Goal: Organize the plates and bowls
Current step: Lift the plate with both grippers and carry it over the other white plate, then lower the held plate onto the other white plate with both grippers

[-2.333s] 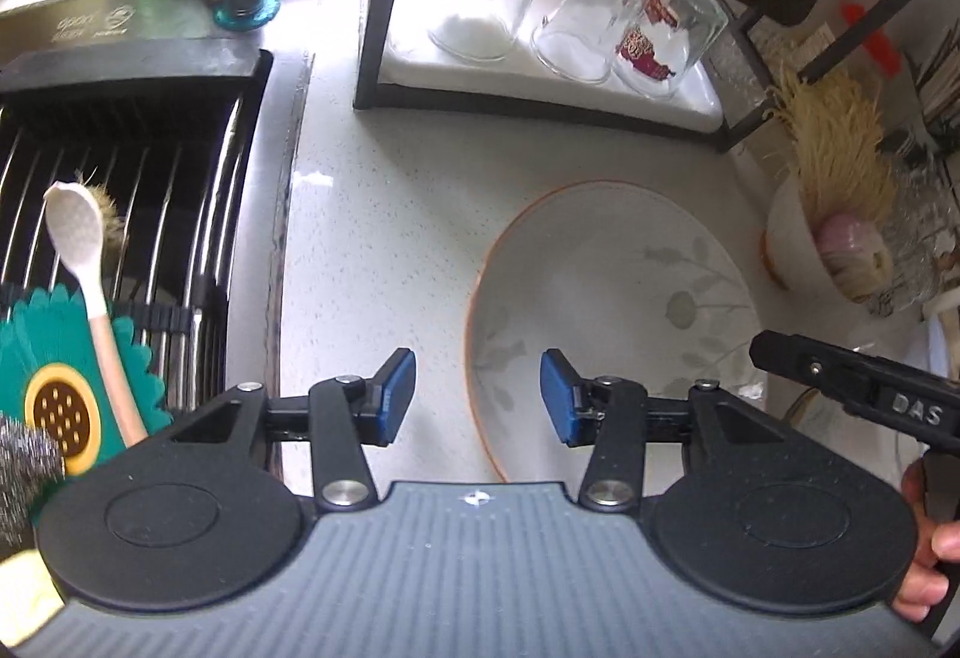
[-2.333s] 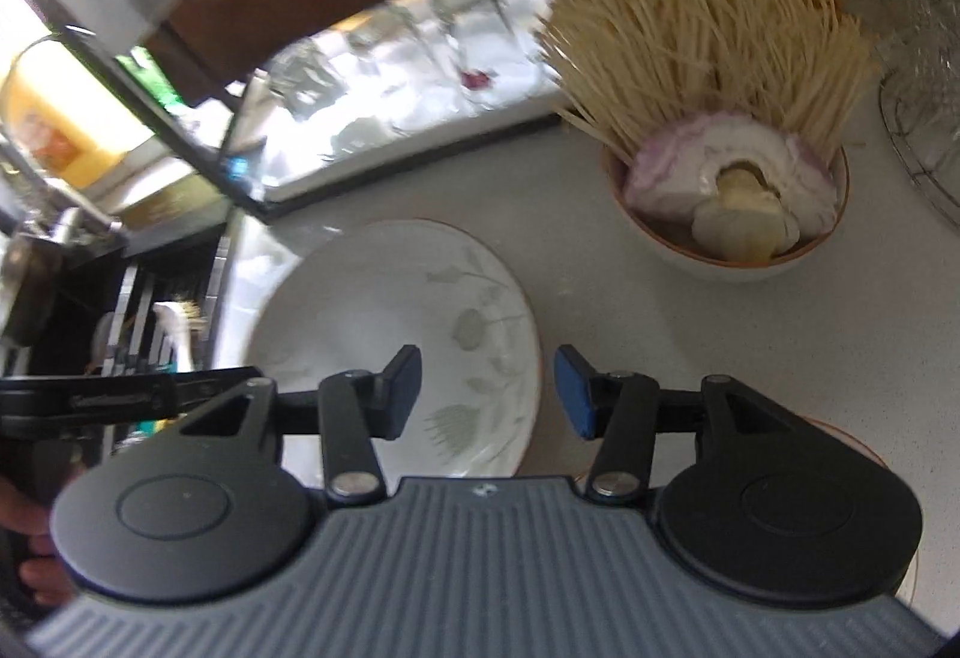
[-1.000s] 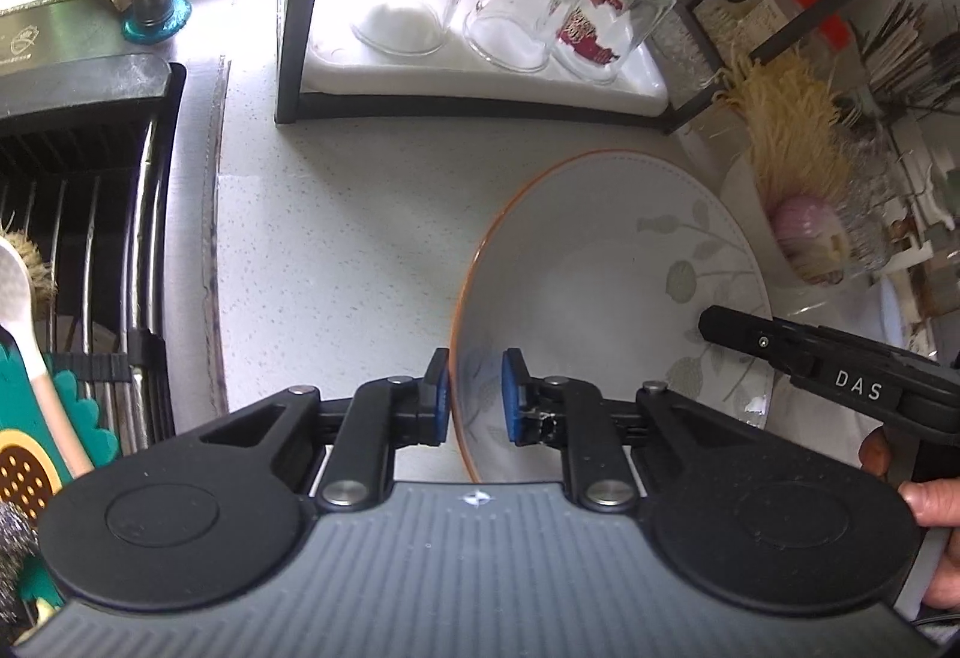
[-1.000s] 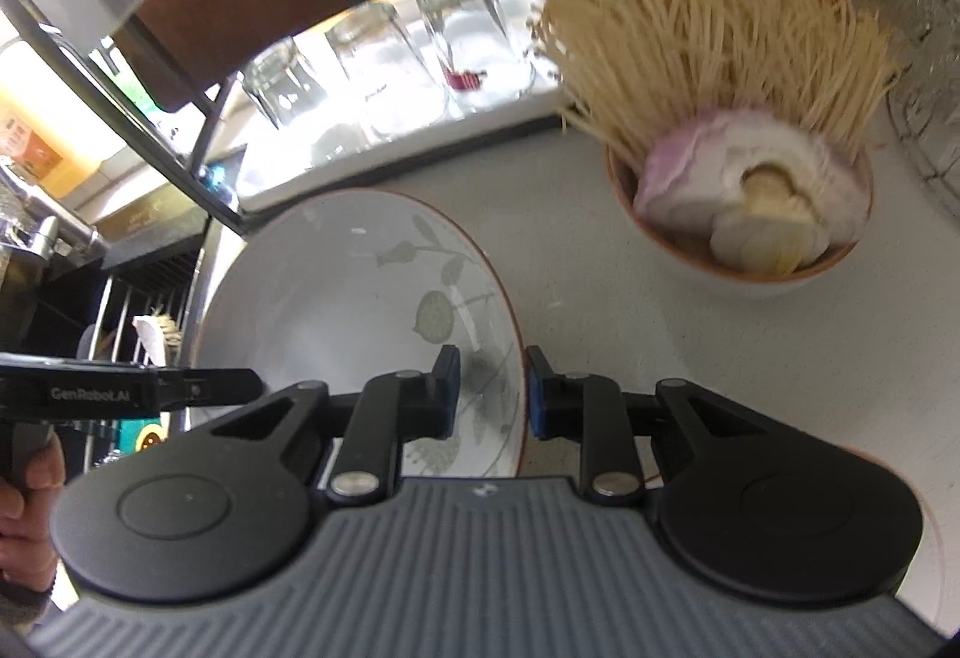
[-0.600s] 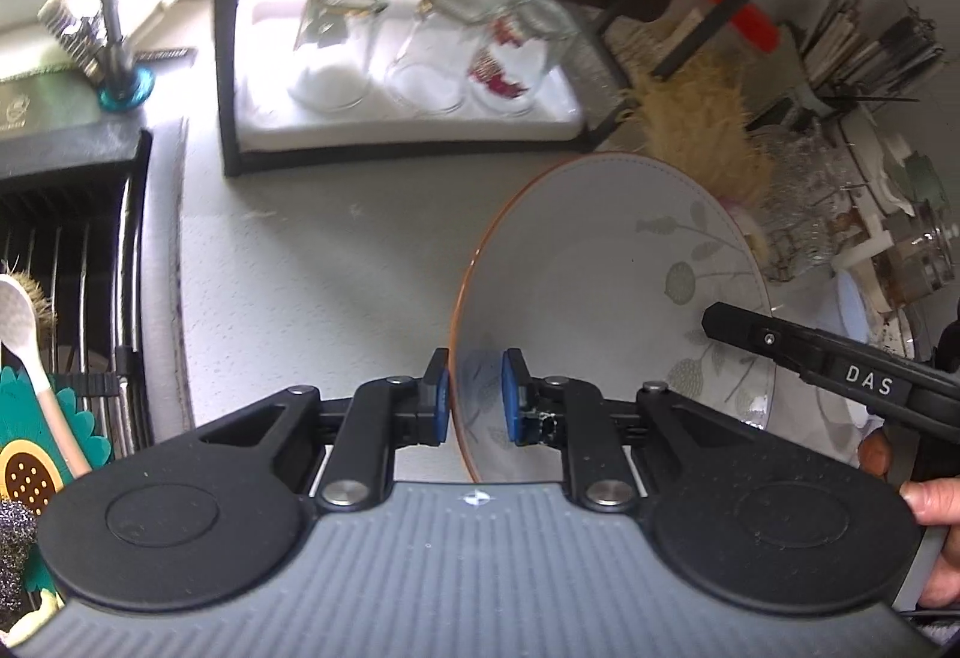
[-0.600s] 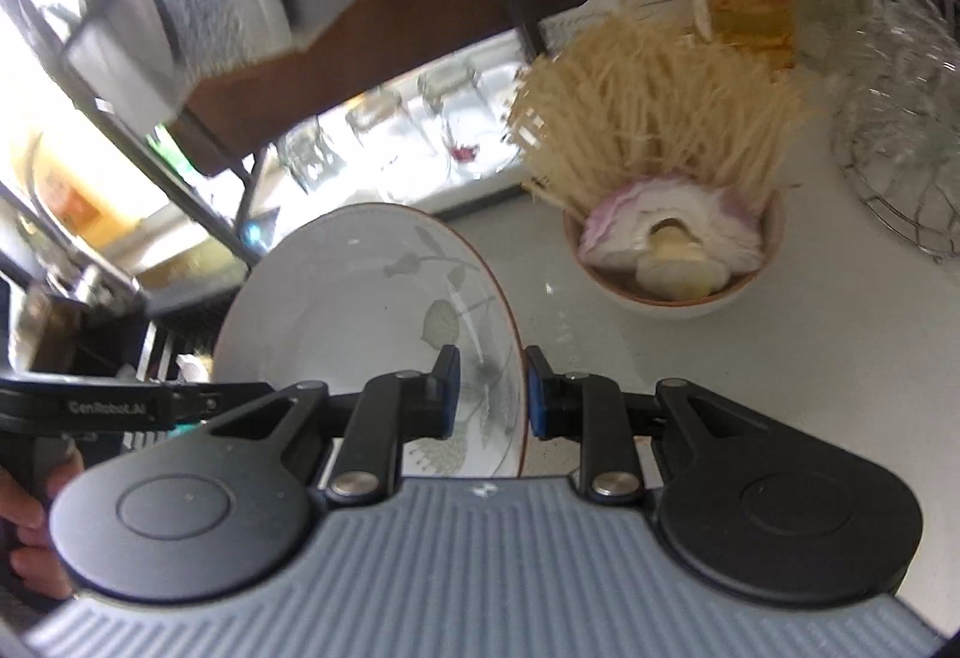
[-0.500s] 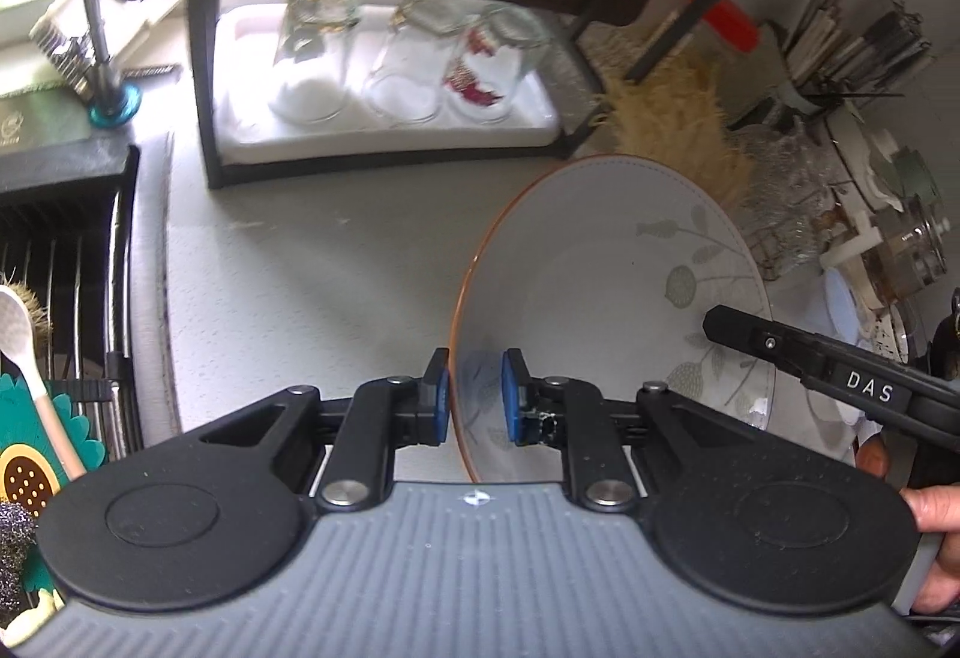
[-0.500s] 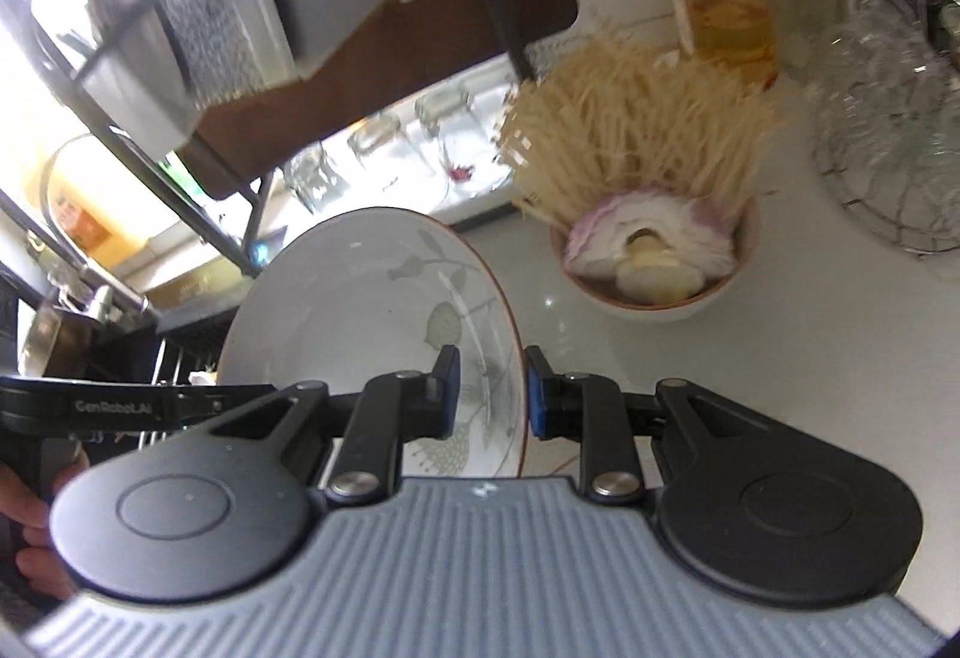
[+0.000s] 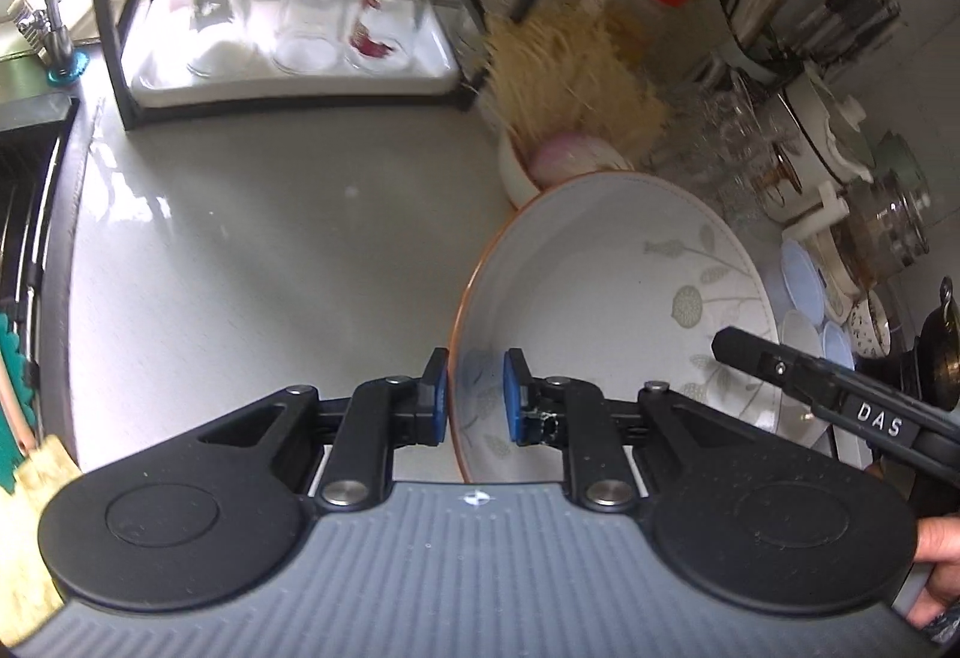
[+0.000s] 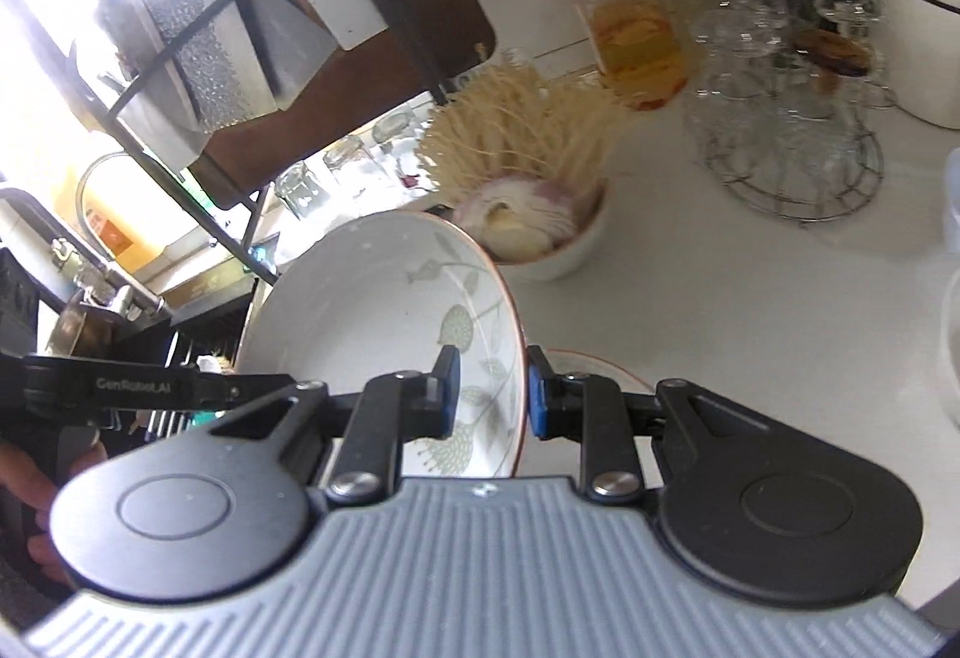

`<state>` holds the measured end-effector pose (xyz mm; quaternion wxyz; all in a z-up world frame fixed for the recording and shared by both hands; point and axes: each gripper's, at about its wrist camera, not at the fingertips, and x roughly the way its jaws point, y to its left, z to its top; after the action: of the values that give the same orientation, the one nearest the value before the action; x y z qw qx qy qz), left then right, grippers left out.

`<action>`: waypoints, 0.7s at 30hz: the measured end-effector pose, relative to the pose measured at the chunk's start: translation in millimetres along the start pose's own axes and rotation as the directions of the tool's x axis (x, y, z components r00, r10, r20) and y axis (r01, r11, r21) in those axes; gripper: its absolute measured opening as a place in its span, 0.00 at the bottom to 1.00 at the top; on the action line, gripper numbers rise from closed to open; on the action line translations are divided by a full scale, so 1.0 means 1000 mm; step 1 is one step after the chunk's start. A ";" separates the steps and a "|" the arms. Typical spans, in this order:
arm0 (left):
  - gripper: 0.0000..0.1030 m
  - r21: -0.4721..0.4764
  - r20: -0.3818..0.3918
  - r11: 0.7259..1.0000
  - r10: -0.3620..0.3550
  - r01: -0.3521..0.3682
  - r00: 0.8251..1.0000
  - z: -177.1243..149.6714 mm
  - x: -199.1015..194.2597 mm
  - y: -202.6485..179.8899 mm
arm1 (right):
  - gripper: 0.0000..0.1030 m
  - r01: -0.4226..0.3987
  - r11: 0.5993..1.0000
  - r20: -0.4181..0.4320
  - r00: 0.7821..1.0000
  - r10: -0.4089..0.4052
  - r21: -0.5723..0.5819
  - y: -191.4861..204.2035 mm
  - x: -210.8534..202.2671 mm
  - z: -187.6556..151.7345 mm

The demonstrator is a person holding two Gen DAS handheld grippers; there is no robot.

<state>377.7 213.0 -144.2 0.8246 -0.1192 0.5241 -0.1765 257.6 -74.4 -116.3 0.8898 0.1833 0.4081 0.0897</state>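
Note:
A large white bowl [image 9: 606, 298] with a leaf print and an orange rim hangs above the counter, held by both grippers. My left gripper [image 9: 474, 397] is shut on its near left rim. In the right wrist view the same bowl [image 10: 372, 310] fills the centre, and my right gripper [image 10: 493, 393] is shut on its right rim. Each view shows the other gripper across the bowl: the right one [image 9: 840, 400] and the left one [image 10: 144, 388]. A second orange-rimmed dish [image 10: 600, 367] lies on the counter just behind the right fingers, mostly hidden.
A small bowl with an onion and dried noodles [image 10: 528, 214] stands close behind. Upturned glasses [image 9: 300, 22] sit on a white tray in a black rack. A wire stand of glasses [image 10: 792, 118], a red-lidded jar [image 10: 630, 22], small plates [image 9: 810, 310] and a sink rack [image 9: 24, 238] surround the pale counter [image 9: 270, 250].
Both grippers have lifted the bowl and carried it to the right, away from the sink. The glass rack has slid left and back in view, and the jars and wire stand have come into sight.

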 end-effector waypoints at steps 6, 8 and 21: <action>0.20 -0.010 -0.005 0.999 0.031 -0.032 0.999 -0.020 0.009 -0.035 | 0.25 -0.005 1.000 -0.017 1.000 0.005 -0.001 -0.028 -0.015 -0.011; 0.20 -0.007 -0.008 0.999 0.039 -0.039 0.999 -0.024 0.012 -0.044 | 0.25 -0.008 1.000 -0.018 1.000 0.008 0.002 -0.036 -0.019 -0.014; 0.21 0.005 -0.063 0.999 0.051 -0.051 0.997 -0.045 0.040 -0.059 | 0.25 0.041 0.998 -0.035 0.998 -0.043 -0.056 -0.059 -0.022 -0.036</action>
<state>342.8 141.8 -173.5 0.8120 -0.0988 0.5526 -0.1599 216.4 -126.0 -146.1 0.8887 0.1486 0.4254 0.0854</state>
